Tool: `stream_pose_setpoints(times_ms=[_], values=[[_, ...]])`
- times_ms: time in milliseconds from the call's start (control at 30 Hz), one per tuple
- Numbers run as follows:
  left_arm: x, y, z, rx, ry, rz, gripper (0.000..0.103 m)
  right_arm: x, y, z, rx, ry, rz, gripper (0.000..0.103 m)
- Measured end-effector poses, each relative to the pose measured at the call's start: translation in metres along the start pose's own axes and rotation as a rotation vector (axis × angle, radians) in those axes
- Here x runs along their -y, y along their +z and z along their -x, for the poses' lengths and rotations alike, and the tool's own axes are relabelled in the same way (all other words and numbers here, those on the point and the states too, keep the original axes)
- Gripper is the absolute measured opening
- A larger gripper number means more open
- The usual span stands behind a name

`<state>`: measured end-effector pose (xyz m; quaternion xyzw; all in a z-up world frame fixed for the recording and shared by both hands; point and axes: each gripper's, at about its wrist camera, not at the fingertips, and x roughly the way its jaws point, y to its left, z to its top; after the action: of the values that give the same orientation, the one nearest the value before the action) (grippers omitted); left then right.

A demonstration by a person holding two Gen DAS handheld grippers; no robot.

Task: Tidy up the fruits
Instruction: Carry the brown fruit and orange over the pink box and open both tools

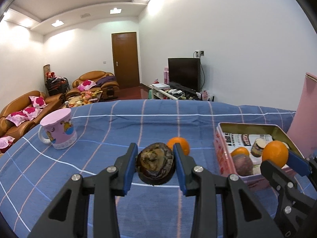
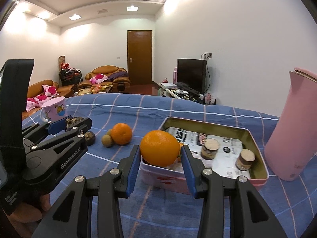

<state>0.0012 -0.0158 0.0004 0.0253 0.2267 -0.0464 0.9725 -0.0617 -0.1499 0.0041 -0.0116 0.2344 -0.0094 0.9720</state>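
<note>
Fruits were recorded in two views. In the left wrist view, the left gripper (image 1: 155, 159), at lower centre, had its blue pads pressed on either side of a dark, wrinkled brown fruit (image 1: 155, 165), held clear of the blue checked cloth (image 1: 118, 123). A small orange (image 1: 179, 143) lay on the cloth just behind the right-hand pad. At the right edge, the right gripper (image 1: 277, 157) gripped a large orange (image 1: 275, 153) over the near end of a pink tin (image 1: 220, 150), in which an orange fruit (image 1: 240, 151), a dull reddish-brown fruit (image 1: 242, 164) and a small jar (image 1: 258, 147) were seen. A pink mug (image 1: 59, 129) stood at mid left, well apart from the tin. In the right wrist view, the right gripper (image 2: 160, 154), at lower centre, was closed on the large orange (image 2: 160, 147), carried above the near left corner of the pink tin (image 2: 257, 180). Two small jars (image 2: 210, 149) stood in the tin's right half. At mid left, the left gripper (image 2: 68, 126) clamped the dark fruit (image 2: 74, 121). On the cloth (image 2: 158, 208) between the grippers lay the small orange (image 2: 121, 133), two small greenish-brown fruits (image 2: 107, 140) touching it, and a dark round fruit (image 2: 90, 137) beside them. A pink flask (image 2: 291, 138) stood upright at the right edge, just beside the tin.
</note>
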Motion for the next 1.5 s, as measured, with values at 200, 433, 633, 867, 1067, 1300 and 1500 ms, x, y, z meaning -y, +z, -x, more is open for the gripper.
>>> stream_pose_setpoints(times_ms=[200, 433, 633, 867, 1067, 1300, 1500], values=[[0.019, 0.001, 0.000, 0.001, -0.024, -0.012, 0.038, 0.016, -0.001, 0.003, 0.005, -0.029, -0.002, 0.044], [0.042, 0.003, 0.000, 0.005, -0.052, -0.029, 0.038, 0.039, -0.002, 0.006, 0.009, -0.069, -0.010, 0.044], [0.064, 0.006, -0.003, 0.004, -0.077, -0.048, 0.038, 0.058, -0.002, 0.007, 0.011, -0.117, -0.016, 0.044], [0.088, 0.010, -0.006, 0.009, -0.110, -0.069, 0.038, 0.082, 0.000, 0.003, 0.002, -0.169, -0.045, 0.044], [0.105, 0.014, -0.011, 0.004, -0.136, -0.079, 0.038, 0.096, 0.003, -0.002, 0.007, -0.214, -0.051, 0.044], [0.125, 0.019, -0.022, -0.007, -0.170, -0.086, 0.038, 0.105, 0.008, -0.007, 0.023, -0.274, -0.037, 0.044], [0.140, 0.025, -0.036, -0.038, -0.194, -0.086, 0.038, 0.116, 0.016, -0.022, 0.013, -0.297, -0.049, 0.044]])
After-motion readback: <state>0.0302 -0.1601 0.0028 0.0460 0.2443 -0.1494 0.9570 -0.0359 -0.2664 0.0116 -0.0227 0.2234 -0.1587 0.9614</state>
